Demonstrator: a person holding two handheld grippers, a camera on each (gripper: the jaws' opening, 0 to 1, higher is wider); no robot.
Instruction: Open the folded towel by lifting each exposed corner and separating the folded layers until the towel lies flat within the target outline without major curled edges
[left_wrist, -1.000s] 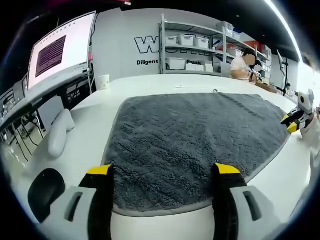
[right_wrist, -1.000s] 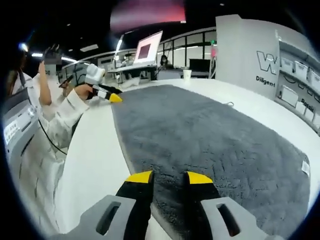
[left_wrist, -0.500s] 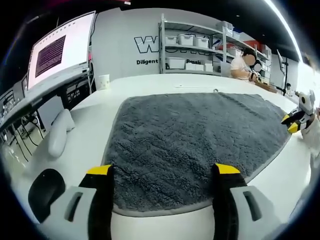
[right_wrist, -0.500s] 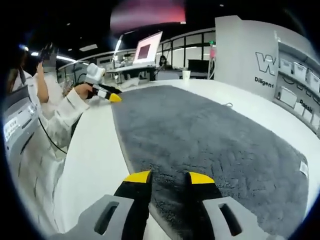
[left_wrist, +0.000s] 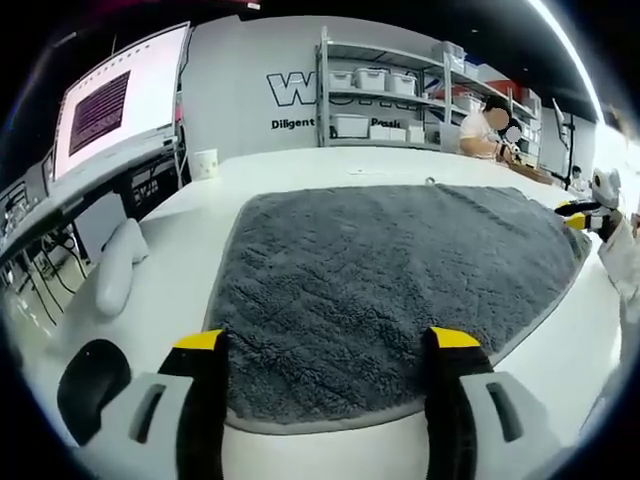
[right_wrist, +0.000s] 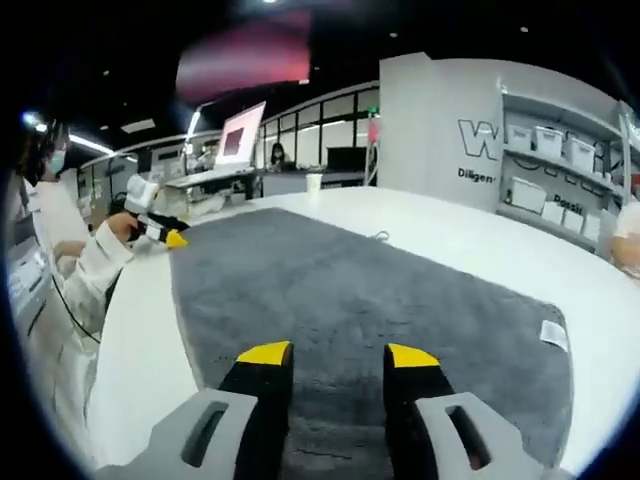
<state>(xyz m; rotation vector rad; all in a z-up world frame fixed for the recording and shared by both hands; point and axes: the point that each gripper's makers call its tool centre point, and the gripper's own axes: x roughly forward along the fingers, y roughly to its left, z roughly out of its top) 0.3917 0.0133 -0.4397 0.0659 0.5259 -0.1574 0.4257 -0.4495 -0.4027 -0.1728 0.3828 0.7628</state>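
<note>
On the white table the grey towel lies spread, apparently flat. Left gripper: jaws wide apart, straddling the near hem, pinching nothing. Right gripper: jaws parted, empty, over the opposite edge. Risk: a careless brush could drag the pile and curl an edge again. Shelf bins (contents too small to tell); paper cup likewise.

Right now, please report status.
Both tools open: left tool and right tool over towel edges. Grey towel spread flat on table. Nothing in the way.
</note>
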